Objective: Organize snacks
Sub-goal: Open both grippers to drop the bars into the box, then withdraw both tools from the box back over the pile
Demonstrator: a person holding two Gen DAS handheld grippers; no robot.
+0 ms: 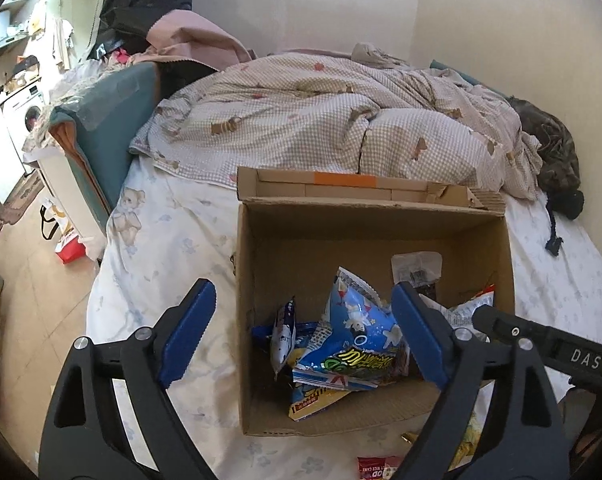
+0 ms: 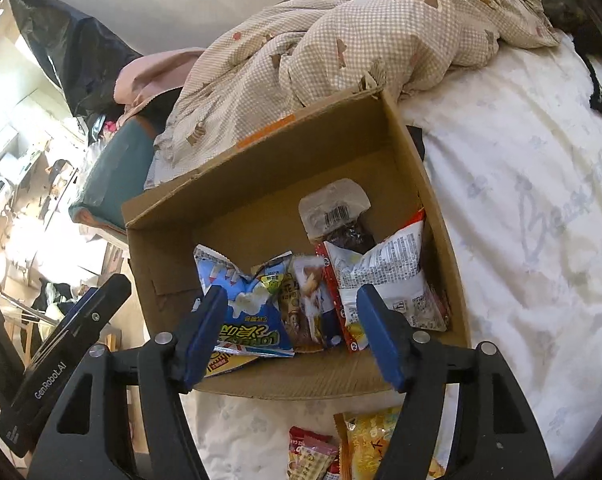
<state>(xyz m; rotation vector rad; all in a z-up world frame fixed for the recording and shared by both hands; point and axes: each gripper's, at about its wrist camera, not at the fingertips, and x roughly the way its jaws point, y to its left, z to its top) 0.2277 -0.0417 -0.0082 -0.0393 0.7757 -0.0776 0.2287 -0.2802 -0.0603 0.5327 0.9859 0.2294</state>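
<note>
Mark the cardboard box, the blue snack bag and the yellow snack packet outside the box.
cardboard box (image 2: 237, 200), right wrist view, far inner wall.
blue snack bag (image 2: 249, 320), right wrist view, front face.
yellow snack packet (image 2: 371, 440), right wrist view, printed front.

a lived-in home, bedroom w/ kitchen/laundry nook alongside. bed (image 1: 173, 240) w/ floral sheet, rumpled checked duvet (image 1: 321, 120) w/ bear print, teal headboard (image 1: 113, 120). washing machine (image 1: 27, 114) & cluttered counters at far left, tiled floor (image 1: 41, 280), shopping bag (image 1: 67, 240) on it.
</note>
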